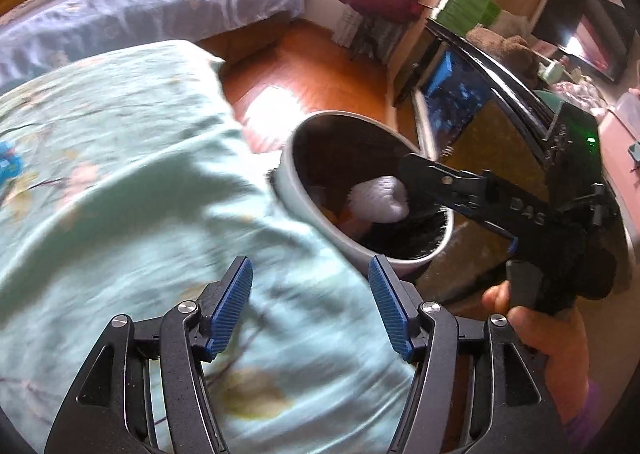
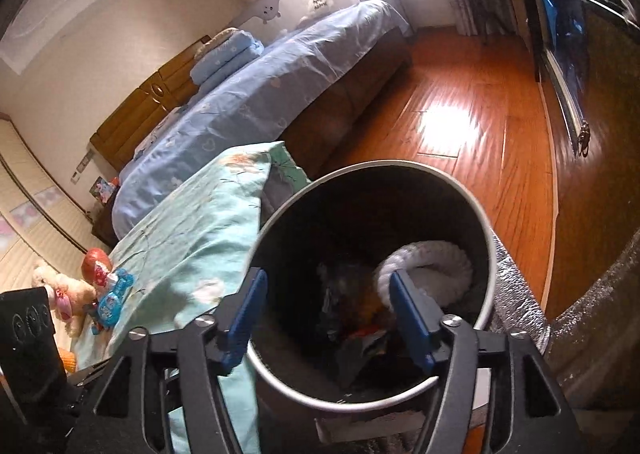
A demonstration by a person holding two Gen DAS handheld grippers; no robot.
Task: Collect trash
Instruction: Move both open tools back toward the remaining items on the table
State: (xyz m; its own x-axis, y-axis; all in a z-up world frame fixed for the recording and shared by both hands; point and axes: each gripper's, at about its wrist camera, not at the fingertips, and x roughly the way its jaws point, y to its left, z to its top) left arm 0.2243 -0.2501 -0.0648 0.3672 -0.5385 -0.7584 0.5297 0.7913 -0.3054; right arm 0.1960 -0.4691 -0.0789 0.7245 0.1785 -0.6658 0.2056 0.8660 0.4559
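Blue-padded jaws of the right gripper [image 2: 326,312] hang spread and empty right over the trash bin [image 2: 490,254], nothing pinched. Inside the bin lies a white crumpled wad [image 2: 436,264] on darker scraps. Beside the bin, the left gripper [image 1: 310,308] hovers over the green floral bed cover [image 1: 120,174], jaws apart, empty. Beyond the bin, sunlit wooden floor [image 2: 460,126].

The trash bin [image 2: 372,282] has an open mouth, free from above, though white crumpled trash [image 2: 430,268] and dark scraps fill its bottom. A teal quilt [image 1: 132,174] presses against one side, a dark cabinet [image 1: 492,126] stands just beside the other, and bare wooden floor [image 2: 472,126] lies open beyond.
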